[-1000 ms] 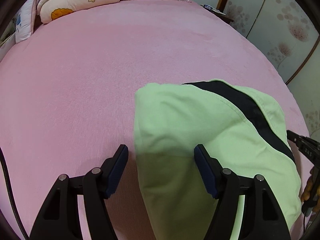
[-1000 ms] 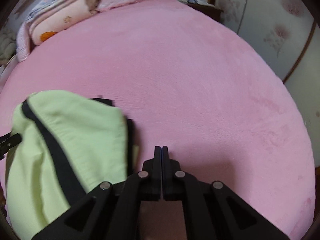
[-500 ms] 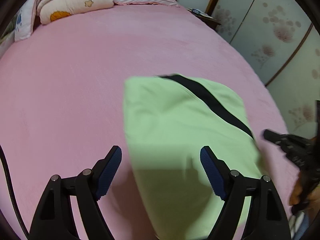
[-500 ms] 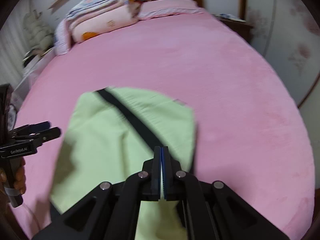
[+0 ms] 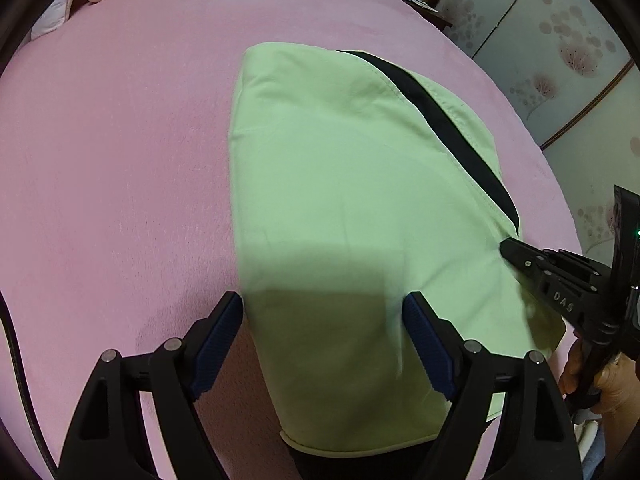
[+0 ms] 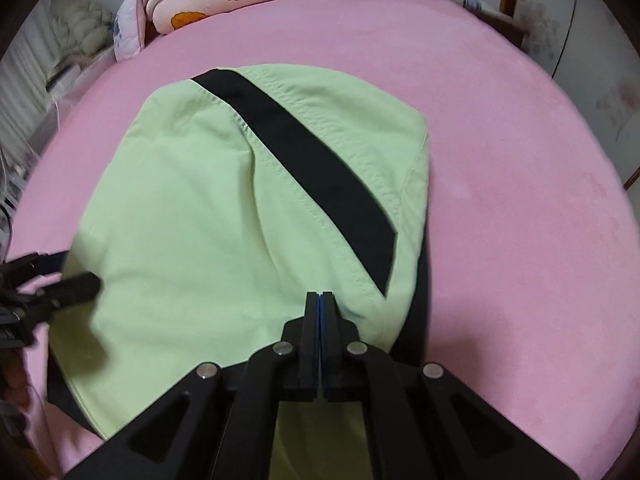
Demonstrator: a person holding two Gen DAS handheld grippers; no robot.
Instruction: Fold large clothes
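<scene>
While the left gripper (image 5: 322,342) hangs over the near end of the cloth, its two blue-padded fingers (image 5: 426,342) stand wide apart and pinch nothing; the left finger is over the pink sheet and the right finger is over the cloth, so the cloth's left edge runs up between them. The right gripper (image 6: 320,320) has its black fingers pressed tight together with nothing seen between them, and its tip sits low over the near right part of the cloth, close to the end of the black stripe. Whether that tip pushes down on the cloth or just floats above it, I cannot tell. Out from both claws lies the light green folded garment with a black stripe (image 5: 352,184), flat on the big pink fuzzy bed sheet (image 5: 120,140). Its long way runs from the claws up toward the far end of the bed, and the stripe slants across its right side. I think the next fold will need a grab on the near edge, and the left gripper looks readier for that since it is spread. The right gripper shows the white letters "DAS" on its side in the left view. Far away, a folded pink quilt with a yellow star and an orange shape (image 6: 200,4) rests at the head of the bed.
</scene>
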